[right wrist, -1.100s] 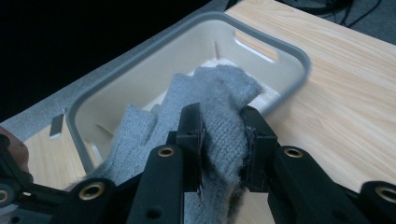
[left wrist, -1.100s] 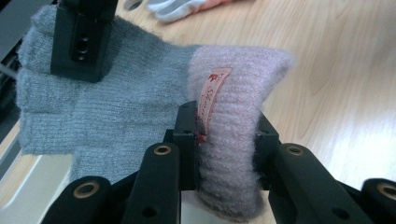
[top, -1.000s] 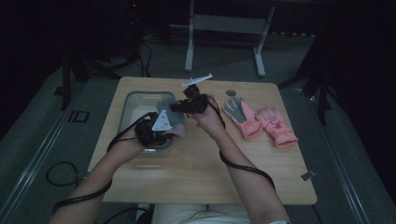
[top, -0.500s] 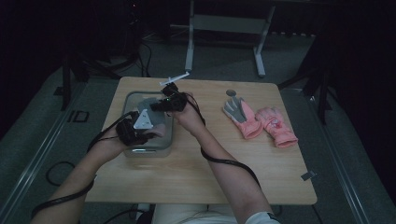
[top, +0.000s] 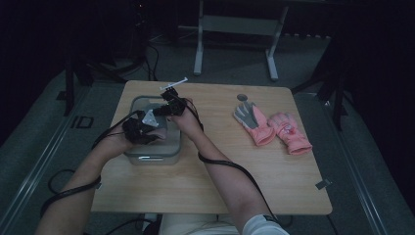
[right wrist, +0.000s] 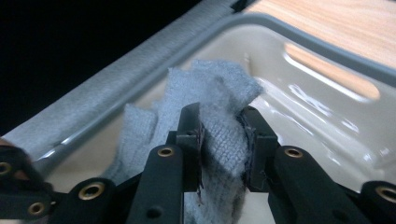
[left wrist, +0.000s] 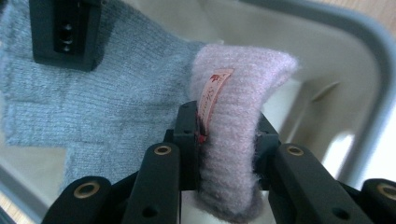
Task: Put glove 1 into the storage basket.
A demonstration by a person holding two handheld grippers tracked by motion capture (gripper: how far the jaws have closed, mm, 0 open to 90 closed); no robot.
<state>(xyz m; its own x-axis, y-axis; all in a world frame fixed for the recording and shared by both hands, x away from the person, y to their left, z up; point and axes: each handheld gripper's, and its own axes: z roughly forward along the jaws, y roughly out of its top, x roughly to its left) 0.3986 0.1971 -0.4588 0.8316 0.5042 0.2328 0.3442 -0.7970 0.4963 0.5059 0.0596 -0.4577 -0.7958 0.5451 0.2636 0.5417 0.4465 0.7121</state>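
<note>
A knitted glove, grey (left wrist: pixel 116 93) with a pink cuff (left wrist: pixel 233 112), hangs stretched between my two grippers inside the grey bin (top: pixel 151 157). My left gripper (left wrist: pixel 226 128) is shut on the pink cuff, which bears a small label. My right gripper (right wrist: pixel 223 126) is shut on the grey finger end of the glove (right wrist: pixel 210 91). In the high view the left gripper (top: pixel 142 129) is over the bin's near left part. The right gripper (top: pixel 167 108) is just beyond it, over the bin's far side. The glove is low between the bin's walls (right wrist: pixel 303 32).
Two more gloves lie flat on the right half of the wooden table: a grey-palmed one (top: pixel 252 121) and a pink one (top: pixel 292 134). A small round dark mark (top: pixel 242 97) sits beyond them. Cables trail off the table's near edge.
Both hands have carried the glove leftward and down, from the table's middle to inside the bin. Both grips have stayed the same.
</note>
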